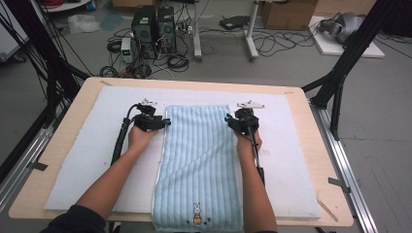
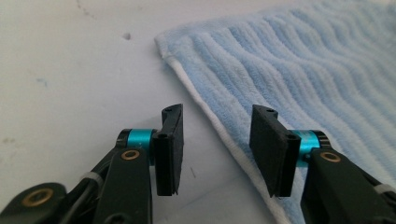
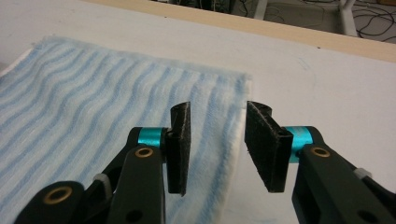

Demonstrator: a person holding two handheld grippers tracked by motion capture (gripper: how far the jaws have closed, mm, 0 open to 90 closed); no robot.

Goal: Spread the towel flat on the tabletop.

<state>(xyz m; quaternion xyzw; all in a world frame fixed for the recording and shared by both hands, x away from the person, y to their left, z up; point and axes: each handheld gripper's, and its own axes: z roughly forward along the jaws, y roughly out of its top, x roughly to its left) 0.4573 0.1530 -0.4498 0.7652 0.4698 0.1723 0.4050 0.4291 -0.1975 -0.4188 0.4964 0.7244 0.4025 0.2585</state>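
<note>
claws: our left claw (image 2: 215, 149) and right claw (image 3: 217, 147) gape empty | each straddles a towel (image 1: 199, 160) edge | risk: we pinch only the hem, so it slips

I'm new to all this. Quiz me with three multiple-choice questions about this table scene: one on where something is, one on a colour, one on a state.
1. Where is the rabbit picture?
A. far end of towel
B. near end of towel
C. on the table

2. What colour is the towel?
A. light blue
B. red
C. green

3. How do both grippers' jaws stand?
A. shut on the towel
B. open
C. shut on nothing

Answers: 1 B, the rabbit sits at the near end of the towel. 2 A, pale blue stripes. 3 B, a gap shows in the left gripper and the right gripper.
</note>
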